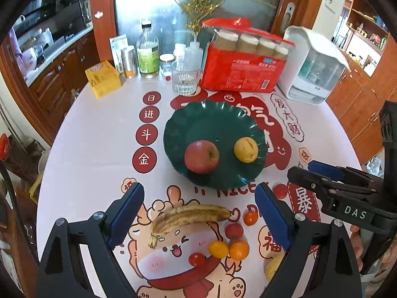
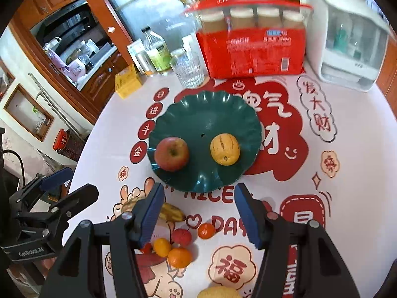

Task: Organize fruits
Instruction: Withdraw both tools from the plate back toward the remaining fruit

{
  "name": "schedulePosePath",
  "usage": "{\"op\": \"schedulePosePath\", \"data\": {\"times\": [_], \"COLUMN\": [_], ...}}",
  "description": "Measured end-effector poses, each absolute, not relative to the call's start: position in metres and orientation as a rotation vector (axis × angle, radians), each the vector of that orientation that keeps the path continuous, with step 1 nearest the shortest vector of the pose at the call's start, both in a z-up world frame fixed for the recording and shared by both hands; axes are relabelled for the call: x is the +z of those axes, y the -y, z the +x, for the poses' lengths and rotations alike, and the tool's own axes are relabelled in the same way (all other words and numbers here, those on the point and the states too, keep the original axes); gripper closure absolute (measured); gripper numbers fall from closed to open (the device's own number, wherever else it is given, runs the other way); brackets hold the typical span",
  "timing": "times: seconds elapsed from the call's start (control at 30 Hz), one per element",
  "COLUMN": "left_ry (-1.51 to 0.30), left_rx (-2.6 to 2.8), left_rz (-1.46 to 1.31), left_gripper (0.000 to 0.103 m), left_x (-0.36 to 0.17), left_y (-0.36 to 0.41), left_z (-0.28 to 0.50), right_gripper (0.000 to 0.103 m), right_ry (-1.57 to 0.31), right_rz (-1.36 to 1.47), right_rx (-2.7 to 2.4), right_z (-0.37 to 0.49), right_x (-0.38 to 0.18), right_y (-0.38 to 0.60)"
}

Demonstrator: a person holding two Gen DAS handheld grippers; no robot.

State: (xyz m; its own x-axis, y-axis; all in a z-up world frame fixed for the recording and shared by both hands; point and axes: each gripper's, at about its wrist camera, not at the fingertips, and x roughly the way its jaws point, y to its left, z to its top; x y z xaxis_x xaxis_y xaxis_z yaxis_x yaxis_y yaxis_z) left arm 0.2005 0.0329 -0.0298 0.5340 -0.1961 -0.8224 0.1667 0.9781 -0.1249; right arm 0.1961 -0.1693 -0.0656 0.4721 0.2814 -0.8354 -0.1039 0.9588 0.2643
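Observation:
A dark green scalloped plate [image 1: 198, 121] [image 2: 198, 109] holds a red apple [image 1: 201, 157] [image 2: 171, 154] and a yellow fruit [image 1: 246, 149] [image 2: 225, 149]. In front of it on the tablecloth lie a spotted banana [image 1: 188, 217] [image 2: 171, 211], a red lychee [image 1: 233, 231] [image 2: 181, 237], small oranges [image 1: 238, 249] [image 2: 180, 257], cherry tomatoes [image 1: 197, 259] and another yellow fruit [image 1: 273, 267] [image 2: 218, 292]. My left gripper [image 1: 198, 213] is open and empty above the banana. My right gripper [image 2: 198, 213] is open and empty above the small fruits.
At the table's back stand a glass tumbler [image 1: 184, 80] [image 2: 189, 70], a bottle [image 1: 148, 52], a yellow box [image 1: 103, 78], a red pack of jars [image 1: 244, 59] [image 2: 253, 42] and a white appliance [image 1: 315, 67] [image 2: 347, 37]. Kitchen cabinets lie to the left.

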Motion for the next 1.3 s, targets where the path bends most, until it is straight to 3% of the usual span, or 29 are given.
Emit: {"op": "schedulePosePath", "data": {"times": [0.37,0.77,0.97,1.3], "left_ry": [-0.901,-0.891,-0.912,-1.000], "left_rx": [-0.246,-0.288,-0.302,-0.324], "left_rz": [-0.010,0.057,0.046,0.046], "left_gripper": [0.013,0.013,0.013,0.013], "left_x": [0.000,0.006,-0.007,-0.056], "left_y": [-0.034,-0.028,-0.030,-0.034], "left_z": [0.151,0.100,0.081,0.068], "right_gripper": [0.044,0.043,0.034,0.032], "right_ry": [-0.924,-0.919,-0.903,-0.926], "right_rz": [0.172,0.126,0.092,0.060], "right_rx": [0.215,0.213,0.190,0.175], "right_z": [0.134,0.081,0.056,0.022], "right_x": [-0.024,-0.021,-0.026,-0.057], "right_y": [0.166,0.159,0.161,0.166]}}
